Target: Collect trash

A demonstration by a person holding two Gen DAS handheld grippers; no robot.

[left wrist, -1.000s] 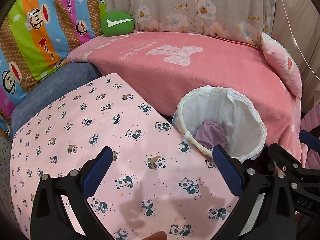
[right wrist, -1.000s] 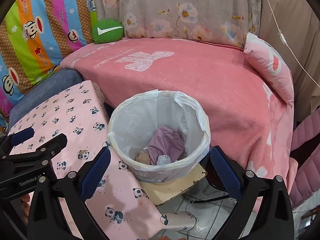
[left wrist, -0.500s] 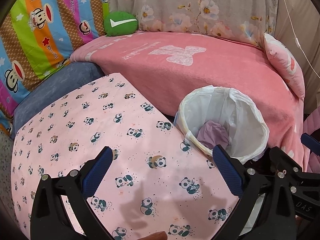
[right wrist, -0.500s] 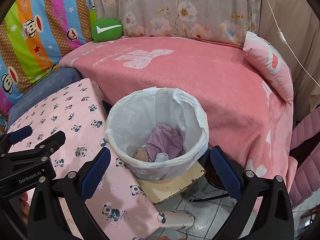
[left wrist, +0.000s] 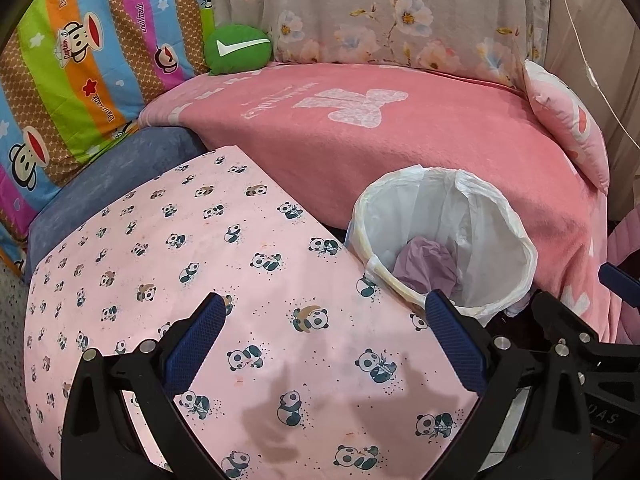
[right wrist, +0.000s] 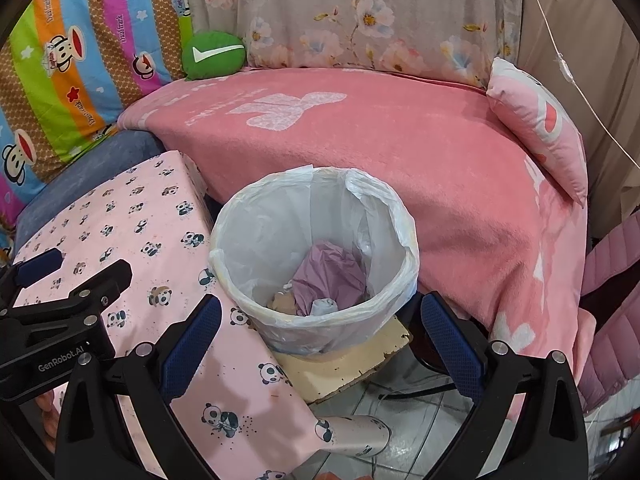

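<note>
Little shifted since earlier: white-lined round plastic bin (right wrist: 314, 264) at 12 o'clock, holding crumpled purple paper (right wrist: 328, 276). Right gripper (right wrist: 320, 344) spread, empty; left gripper (left wrist: 326, 340) likewise, over panda-print pink cloth (left wrist: 200, 264).

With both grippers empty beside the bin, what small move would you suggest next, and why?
Probably draw both back and stop: the left gripper and right gripper are open and empty, the purple wad lies in the bin, and no trash shows on the panda cloth.
</note>
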